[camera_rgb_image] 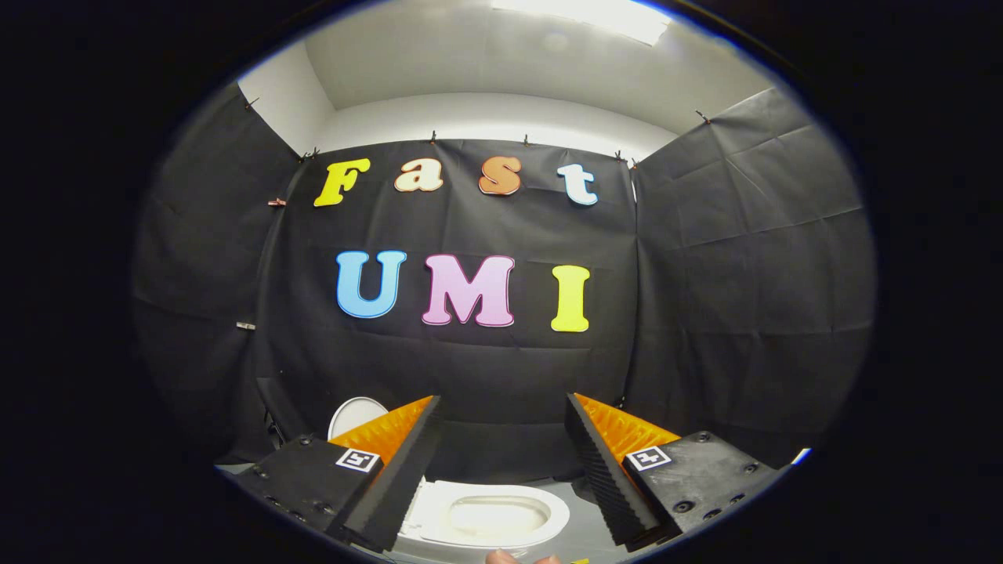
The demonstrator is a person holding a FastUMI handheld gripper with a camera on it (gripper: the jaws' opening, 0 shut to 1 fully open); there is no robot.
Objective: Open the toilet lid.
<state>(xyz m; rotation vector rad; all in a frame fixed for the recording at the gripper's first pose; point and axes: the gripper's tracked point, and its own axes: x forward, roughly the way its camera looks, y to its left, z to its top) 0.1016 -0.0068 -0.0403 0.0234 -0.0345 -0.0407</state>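
The gripper [501,411] is held high and looks forward at the black cloth wall [486,368] of the booth. Its two fingers stand wide apart, with a broad free gap between them, and they grip nothing. The inner faces of the fingers are ribbed. On the base of each finger there is a small square marker [358,459] with a black and white pattern.

The toilet [486,517] is low down, below the gripper, and it shows in the gap between the bases of the two fingers. Its white seat ring is seen from above, and the pale bowl inside the ring is open to view. The left finger covers the left part of the toilet. Behind the left finger, a rounded white piece [356,413] rises in front of the cloth wall; it seems to be the toilet lid standing upright, but the finger hides its lower part, so I cannot tell this for sure. The fingers do not touch the toilet; they are above it.

The toilet stands on a light grey floor [584,529]. At the very bottom, just in front of the seat ring, the tip of a person's finger [501,557] shows.

Above the cloth wall there is a white wall [486,117] and a white ceiling with a bright lamp [588,16].
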